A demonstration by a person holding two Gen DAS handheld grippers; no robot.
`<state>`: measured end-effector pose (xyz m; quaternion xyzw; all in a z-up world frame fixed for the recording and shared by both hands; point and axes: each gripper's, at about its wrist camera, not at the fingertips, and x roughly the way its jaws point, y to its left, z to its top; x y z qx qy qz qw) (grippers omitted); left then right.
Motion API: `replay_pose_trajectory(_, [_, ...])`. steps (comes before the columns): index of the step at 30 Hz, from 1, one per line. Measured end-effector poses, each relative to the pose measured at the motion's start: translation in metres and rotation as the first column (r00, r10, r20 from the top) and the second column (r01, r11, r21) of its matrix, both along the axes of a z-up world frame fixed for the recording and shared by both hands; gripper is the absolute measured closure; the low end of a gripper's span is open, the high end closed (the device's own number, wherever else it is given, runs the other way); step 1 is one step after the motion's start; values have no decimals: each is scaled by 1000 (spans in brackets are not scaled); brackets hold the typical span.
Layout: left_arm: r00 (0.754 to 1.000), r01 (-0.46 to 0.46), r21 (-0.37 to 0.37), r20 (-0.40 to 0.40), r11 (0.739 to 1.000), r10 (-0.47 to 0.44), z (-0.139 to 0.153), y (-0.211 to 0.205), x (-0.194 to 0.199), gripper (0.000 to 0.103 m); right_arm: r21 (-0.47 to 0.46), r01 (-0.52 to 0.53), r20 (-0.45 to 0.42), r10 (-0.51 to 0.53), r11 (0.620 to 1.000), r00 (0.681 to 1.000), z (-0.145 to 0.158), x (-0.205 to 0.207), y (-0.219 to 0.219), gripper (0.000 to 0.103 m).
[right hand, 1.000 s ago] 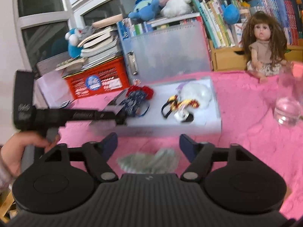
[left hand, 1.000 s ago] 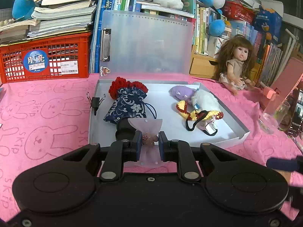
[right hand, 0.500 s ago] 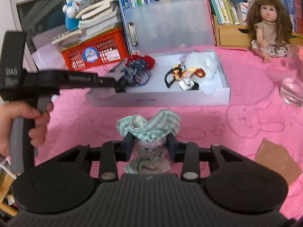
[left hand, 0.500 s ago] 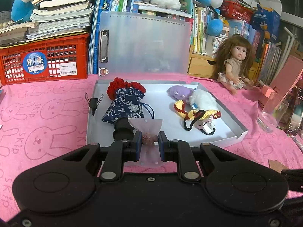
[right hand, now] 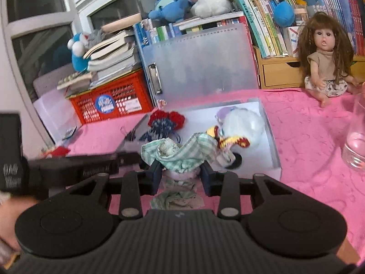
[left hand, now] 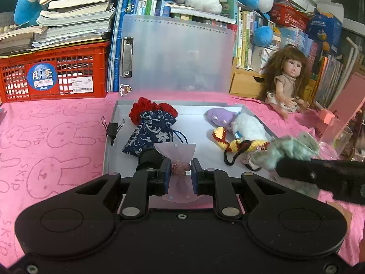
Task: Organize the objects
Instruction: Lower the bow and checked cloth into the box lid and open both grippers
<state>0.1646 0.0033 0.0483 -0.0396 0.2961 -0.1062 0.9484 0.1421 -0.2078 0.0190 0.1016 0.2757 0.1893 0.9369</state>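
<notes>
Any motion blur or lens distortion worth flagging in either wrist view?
Left wrist view: sharp on the pink pouch in the left gripper, but the green checked pouch at the right edge is smeared by motion. Right wrist view: that pouch is sharp in the right gripper; fisheye bends the window frame.

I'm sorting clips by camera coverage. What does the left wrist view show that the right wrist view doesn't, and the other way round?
Only the left wrist view: the left gripper shut on a sheer pink pouch, and the pink stand at far right.

Only the right wrist view: the right gripper clamped on a green checked pouch, plus the window frames behind.

Both: the white tray, the blue floral pouch, the doll, the red crate and the pink cloth.
</notes>
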Motion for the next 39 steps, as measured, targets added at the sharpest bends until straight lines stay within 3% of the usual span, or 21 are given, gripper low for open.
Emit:
replay_pose_trajectory(9, [999, -39, -2, -10, 999, 39, -8, 3, 21, 85, 92, 31, -73, -24, 995, 997, -12, 46, 2, 63])
replay_pose_trajectory(22, [998, -61, 21, -22, 998, 62, -22, 0, 41, 85, 57, 72, -99, -66, 996, 993, -30, 68, 0, 63])
replay_pose_trajectory(34, [998, -67, 48, -6, 997, 68, -19, -12, 78, 85, 20, 95, -61, -94, 995, 994, -15, 102, 10, 63])
replay_pose_trajectory(39, [998, -61, 45, -15, 997, 62, -27, -11, 77, 84, 22, 76, -90, -74, 997, 993, -27, 105, 14, 63])
